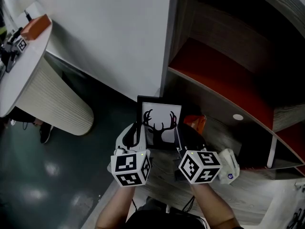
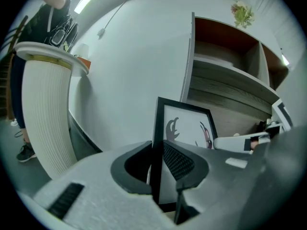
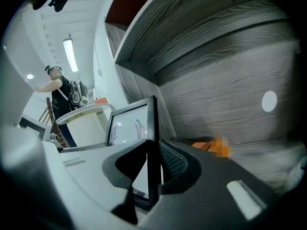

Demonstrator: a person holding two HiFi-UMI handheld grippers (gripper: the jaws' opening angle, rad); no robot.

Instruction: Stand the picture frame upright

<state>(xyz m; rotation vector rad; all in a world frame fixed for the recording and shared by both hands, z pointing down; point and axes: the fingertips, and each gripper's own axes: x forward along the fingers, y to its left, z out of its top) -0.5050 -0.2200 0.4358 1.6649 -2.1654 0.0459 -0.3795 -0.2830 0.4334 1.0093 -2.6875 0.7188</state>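
Head view: picture frame [image 1: 159, 123] is held upright, side edges pinched by left tongs [image 1: 138, 130] and right tongs [image 1: 177, 130]; settling, then release, is judged next.

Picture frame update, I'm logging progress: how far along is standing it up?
Done: the picture frame stands about upright on the wooden shelf. In hand: the left claw and right claw each clamp one side edge. Left: releasing it, so it stands unaided.

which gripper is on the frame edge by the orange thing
The right gripper: it is shut on the right edge of the picture frame, beside the orange object. The left gripper clamps the opposite edge.
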